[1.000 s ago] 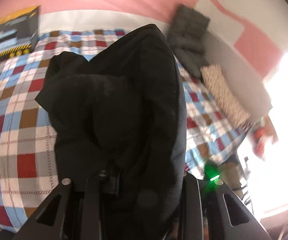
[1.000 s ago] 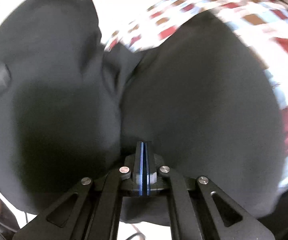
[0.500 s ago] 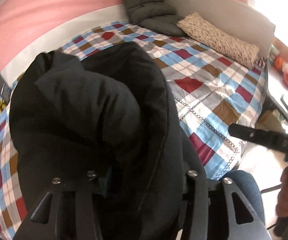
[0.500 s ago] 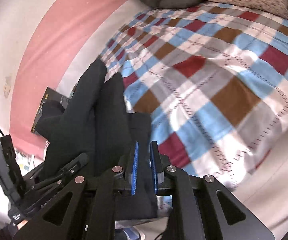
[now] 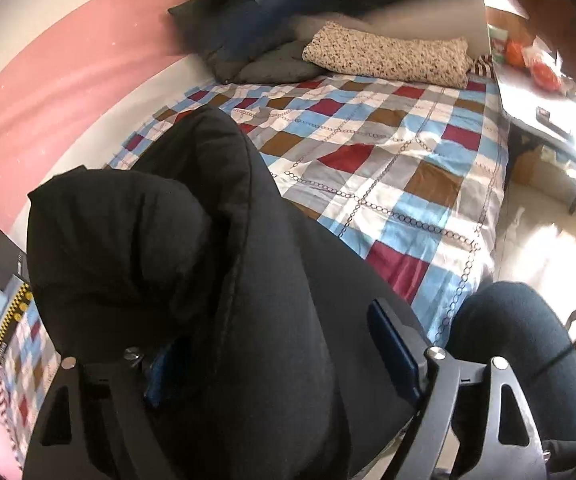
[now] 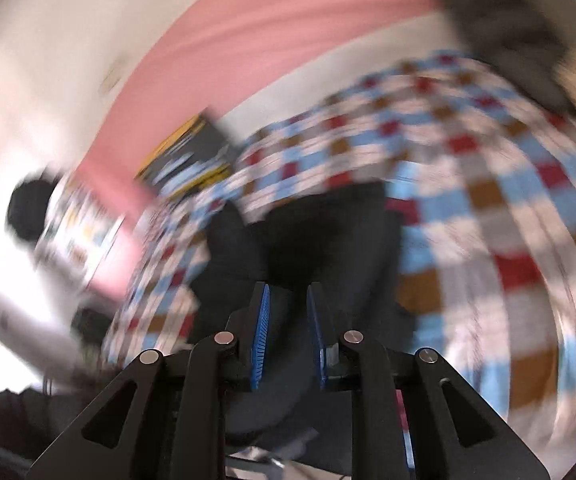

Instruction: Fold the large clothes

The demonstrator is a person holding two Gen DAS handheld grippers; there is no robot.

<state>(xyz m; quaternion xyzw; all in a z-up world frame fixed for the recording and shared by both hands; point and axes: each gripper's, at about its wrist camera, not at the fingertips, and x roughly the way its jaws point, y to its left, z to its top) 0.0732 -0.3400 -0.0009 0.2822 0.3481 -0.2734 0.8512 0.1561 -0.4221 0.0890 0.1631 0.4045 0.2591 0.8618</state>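
A large black garment [image 5: 191, 248] lies bunched over the near edge of the checked bed [image 5: 388, 168]. My left gripper [image 5: 279, 344] is spread wide, and thick folds of the garment fill the space between its fingers; its left pad is mostly hidden by cloth. In the blurred right wrist view the garment [image 6: 308, 236] lies on the bed just beyond my right gripper [image 6: 288, 316], which is partly open with nothing between its blue pads [image 6: 261, 328].
A speckled pillow [image 5: 388, 56] and dark cushions [image 5: 247, 44] lie at the head of the bed. A black and yellow box [image 6: 187, 160] leans on the pink wall. A desk [image 5: 536, 92] stands right of the bed. A person's leg [image 5: 520, 364] is close by.
The right gripper has let go of the garment, opened a little and swung fast, blurring its view. The left gripper has opened wide, with the garment still bunched between its fingers.
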